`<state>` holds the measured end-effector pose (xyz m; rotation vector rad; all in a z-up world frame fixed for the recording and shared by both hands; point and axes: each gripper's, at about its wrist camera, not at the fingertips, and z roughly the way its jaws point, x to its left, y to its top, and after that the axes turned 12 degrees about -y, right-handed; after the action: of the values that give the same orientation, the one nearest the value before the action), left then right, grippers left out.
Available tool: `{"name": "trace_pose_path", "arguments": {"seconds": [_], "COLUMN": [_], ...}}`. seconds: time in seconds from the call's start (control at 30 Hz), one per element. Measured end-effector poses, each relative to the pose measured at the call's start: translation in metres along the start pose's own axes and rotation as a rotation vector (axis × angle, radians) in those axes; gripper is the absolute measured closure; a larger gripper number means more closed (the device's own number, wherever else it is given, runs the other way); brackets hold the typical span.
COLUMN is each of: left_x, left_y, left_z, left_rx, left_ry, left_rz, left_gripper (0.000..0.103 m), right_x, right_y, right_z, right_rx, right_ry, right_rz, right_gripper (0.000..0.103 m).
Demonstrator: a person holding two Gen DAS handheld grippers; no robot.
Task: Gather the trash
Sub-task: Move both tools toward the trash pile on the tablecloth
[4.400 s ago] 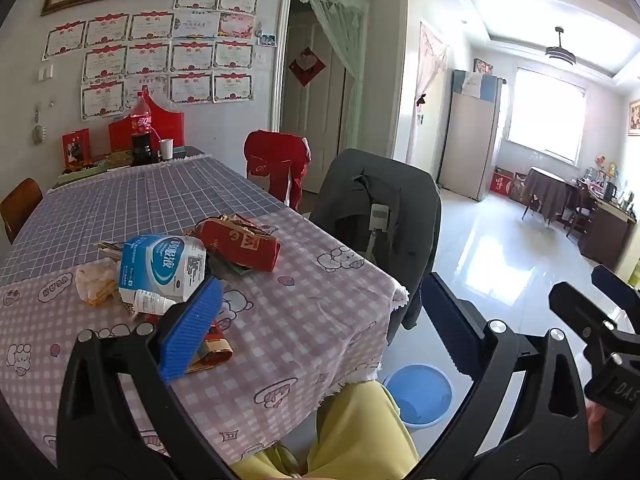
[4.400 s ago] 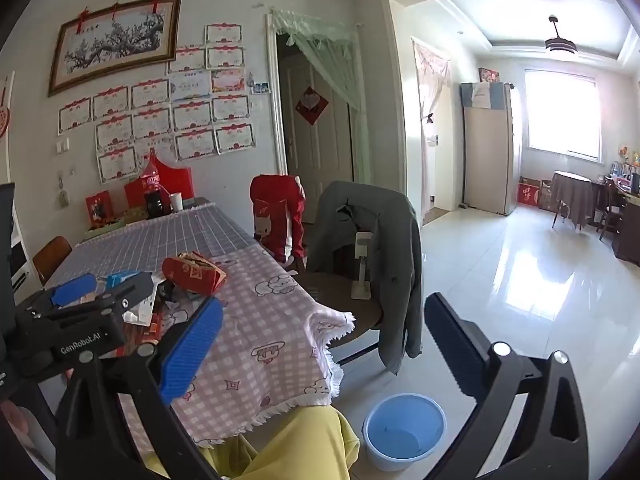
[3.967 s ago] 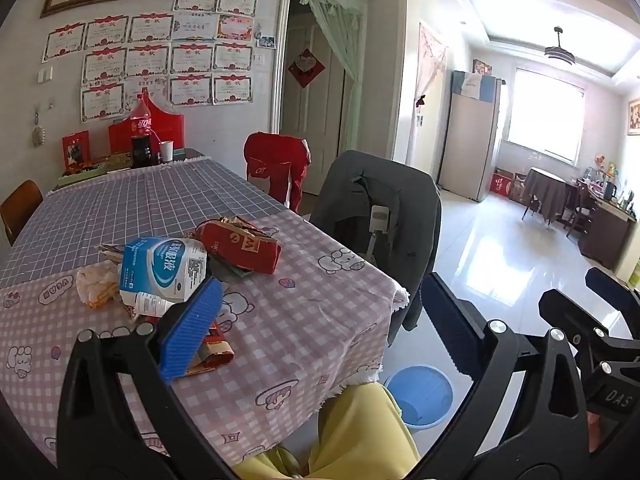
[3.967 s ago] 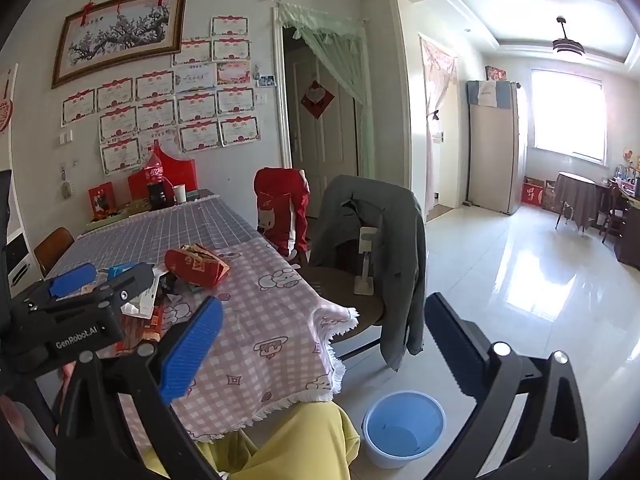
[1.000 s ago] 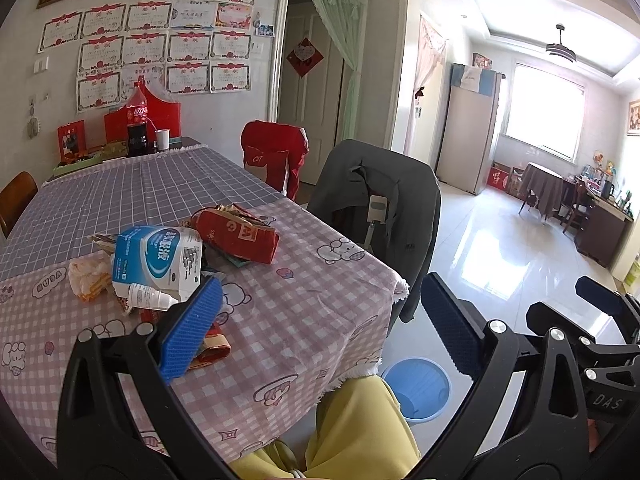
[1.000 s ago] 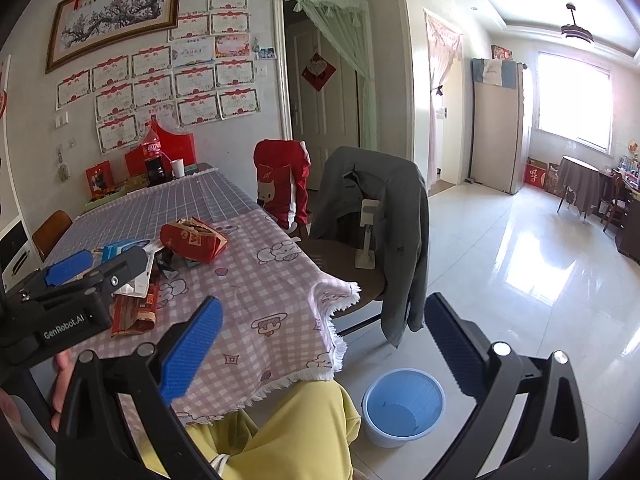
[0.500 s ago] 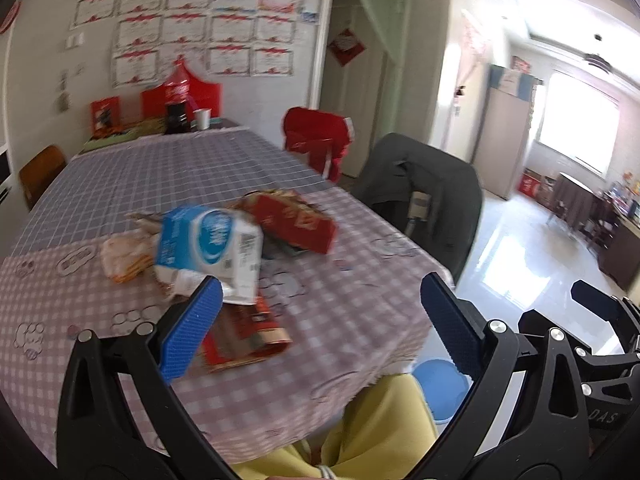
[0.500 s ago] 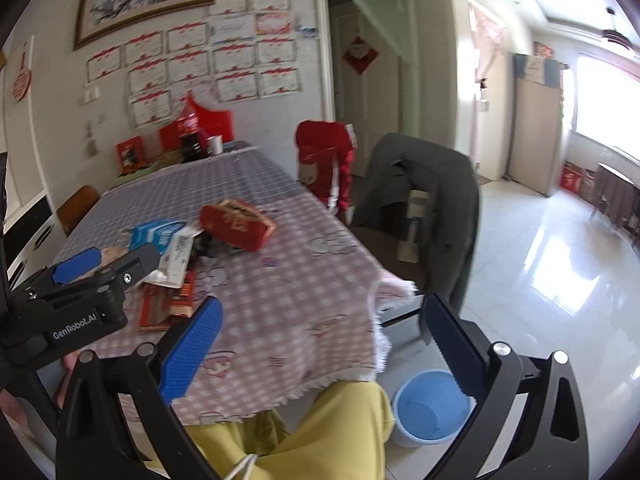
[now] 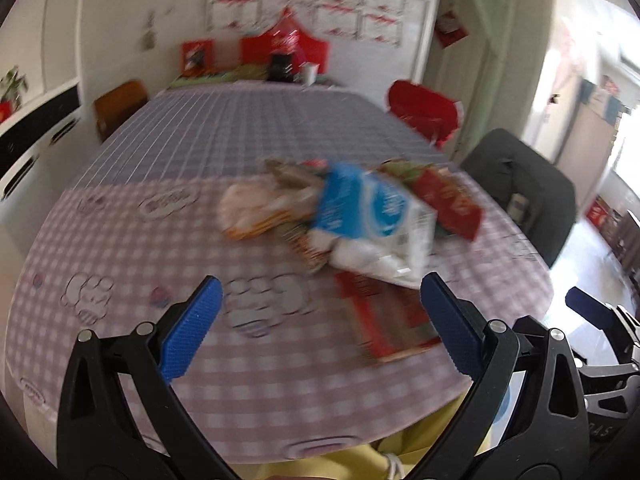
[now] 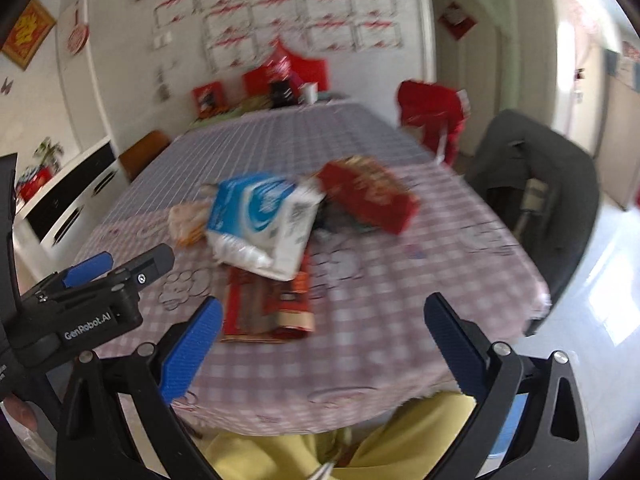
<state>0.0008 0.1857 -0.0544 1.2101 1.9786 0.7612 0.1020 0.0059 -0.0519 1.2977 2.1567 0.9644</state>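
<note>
A heap of trash lies on the pink checked tablecloth [image 9: 120, 256]: a blue and white packet [image 9: 372, 216] [image 10: 264, 216], a red box [image 9: 448, 204] [image 10: 368, 196], a flat red wrapper [image 9: 384, 320] [image 10: 268, 304] and a pale crumpled bag [image 9: 256, 208] [image 10: 188, 220]. My left gripper [image 9: 320, 324] hangs open above the near table edge, short of the heap, nothing between its fingers. My right gripper [image 10: 320, 336] is open too, with the flat wrapper just beyond its left finger. Both views are blurred.
A blue basin [image 10: 512, 420] on the floor shows only as a sliver behind the right finger. A chair draped in a grey jacket [image 10: 536, 184] and a red-covered chair [image 10: 432, 116] stand at the table's right side. Bottles and red boxes [image 9: 284, 56] sit at the far end.
Both grippers have swung left to face the table, so the heap of trash is now centred ahead and larger. The basin has slipped almost out of view. Both stay open.
</note>
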Motion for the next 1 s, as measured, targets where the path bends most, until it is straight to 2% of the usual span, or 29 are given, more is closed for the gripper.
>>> {"name": "trace_pose_path", "arguments": {"seconds": [0.27,0.43,0.47,0.5,0.57,0.6,0.7,0.8,1.0], "left_x": [0.053,0.068,0.069,0.069,0.069,0.069,0.066,0.059,0.040], "left_y": [-0.013,-0.022,-0.022,-0.023,-0.024,-0.025,-0.024,-0.022,-0.010], "left_z": [0.020,0.031,0.034,0.037,0.043,0.045,0.050,0.055,0.065], "left_rx": [0.109,0.165,0.173,0.183,0.204,0.211,0.224,0.228,0.231], "left_ry": [0.083,0.096,0.099,0.101,0.098,0.092,0.074,0.055,0.011], "left_rz": [-0.104,-0.136,-0.137,-0.137,-0.137,-0.138,-0.134,-0.121,-0.089], "left_gripper": [0.006,0.006,0.006,0.006,0.006,0.006,0.006,0.006,0.006], "right_x": [0.044,0.046,0.044,0.044,0.045,0.047,0.046,0.030,0.008], "right_y": [-0.001,-0.005,-0.006,-0.007,-0.007,-0.007,-0.007,-0.006,-0.006], "right_z": [0.065,0.090,0.095,0.100,0.108,0.109,0.111,0.106,0.081], "right_rx": [0.146,0.191,0.197,0.208,0.206,0.190,0.177,0.181,0.134], "right_ry": [0.054,0.032,0.046,0.043,0.032,0.068,0.049,0.108,0.063], "right_rz": [-0.068,-0.052,-0.044,-0.042,-0.051,-0.059,-0.051,0.009,0.053], "right_gripper": [0.004,0.006,0.009,0.024,0.038,0.050,0.068,0.071,0.073]}}
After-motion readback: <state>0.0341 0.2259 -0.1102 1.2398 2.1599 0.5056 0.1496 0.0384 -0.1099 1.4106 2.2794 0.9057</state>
